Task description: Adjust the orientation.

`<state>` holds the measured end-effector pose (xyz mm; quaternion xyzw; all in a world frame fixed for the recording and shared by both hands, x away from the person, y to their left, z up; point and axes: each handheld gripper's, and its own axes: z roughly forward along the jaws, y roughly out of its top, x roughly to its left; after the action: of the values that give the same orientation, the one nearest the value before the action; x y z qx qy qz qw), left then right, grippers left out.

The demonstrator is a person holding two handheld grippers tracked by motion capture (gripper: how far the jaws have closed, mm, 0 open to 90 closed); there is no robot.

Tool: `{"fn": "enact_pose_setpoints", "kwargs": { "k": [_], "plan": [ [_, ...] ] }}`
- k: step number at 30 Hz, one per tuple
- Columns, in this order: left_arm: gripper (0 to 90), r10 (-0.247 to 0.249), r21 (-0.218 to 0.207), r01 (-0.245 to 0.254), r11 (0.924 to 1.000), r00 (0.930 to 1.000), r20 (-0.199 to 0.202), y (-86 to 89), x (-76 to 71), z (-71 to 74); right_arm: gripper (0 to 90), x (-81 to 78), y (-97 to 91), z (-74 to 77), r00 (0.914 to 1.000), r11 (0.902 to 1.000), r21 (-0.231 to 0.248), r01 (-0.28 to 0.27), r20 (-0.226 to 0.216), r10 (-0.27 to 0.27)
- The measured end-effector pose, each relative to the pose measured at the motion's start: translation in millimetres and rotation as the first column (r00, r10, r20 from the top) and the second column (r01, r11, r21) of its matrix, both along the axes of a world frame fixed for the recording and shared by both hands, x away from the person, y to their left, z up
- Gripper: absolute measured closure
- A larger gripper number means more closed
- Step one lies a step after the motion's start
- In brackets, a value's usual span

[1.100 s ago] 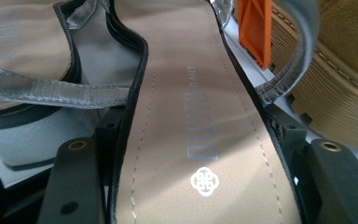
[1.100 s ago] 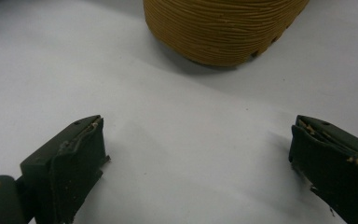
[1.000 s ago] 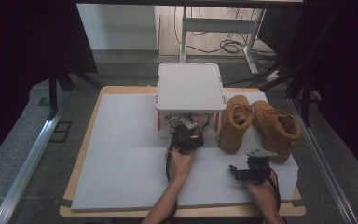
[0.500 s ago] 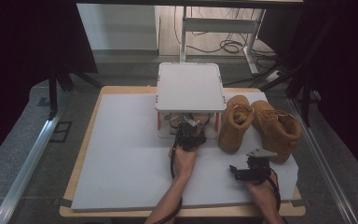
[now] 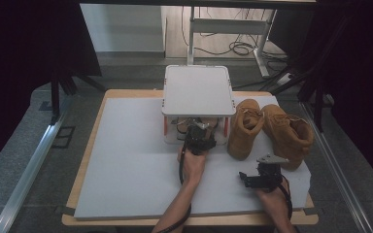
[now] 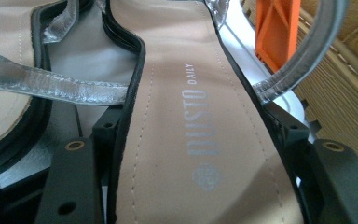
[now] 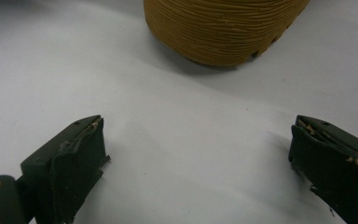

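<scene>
Jaws of the left gripper [image 5: 200,137] stand on either flank of a sandal [image 6: 200,121], a tan insole with black edging and silver straps, lying on the lower level of a small white rack [image 5: 198,90]; in the left gripper view the black edging meets both jaws, so the hold reads as clamped across the sole, though pad pressure cannot be confirmed. A second sandal [image 6: 4,88] lies just left of the left jaw, one of its silver straps crossing ahead of that jaw. An orange rack post [image 6: 275,28] stands just beyond the right jaw. Jaws of the right gripper [image 7: 200,163] are wide apart with nothing between them, low over the bare white counter [image 7: 177,116], with the ribbed sole of a tan boot [image 7: 219,28] ahead and a second boot [image 5: 291,133] beside it. Risks, as judged: withdrawing the sandal could snag the neighbouring strap and drag the second sandal out; a sideways drift could knock the post and shift the rack; a flexible sole gripped only at its edges may buckle and slip free.
</scene>
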<state>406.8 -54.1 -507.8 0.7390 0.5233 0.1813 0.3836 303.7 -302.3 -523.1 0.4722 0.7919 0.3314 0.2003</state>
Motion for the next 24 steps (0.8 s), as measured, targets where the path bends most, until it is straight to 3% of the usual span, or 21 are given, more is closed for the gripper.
{"fn": "enact_pose_setpoints", "kwargs": {
  "k": [8,24],
  "plan": [
    [32.3,-0.035,-0.002,0.035,0.9994,0.9993,-0.009,6.5,-9.5,3.1,3.6,0.0,0.0,0.0,1.0000,1.0000,0.000,0.000,0.000,0.000],
    [37.1,-0.103,-0.018,0.103,0.9945,0.9947,0.008,29.8,-38.7,11.0,3.7,-0.2,0.3,0.0,1.0000,1.0000,-0.001,0.001,0.002,-0.001]
  ]
}}
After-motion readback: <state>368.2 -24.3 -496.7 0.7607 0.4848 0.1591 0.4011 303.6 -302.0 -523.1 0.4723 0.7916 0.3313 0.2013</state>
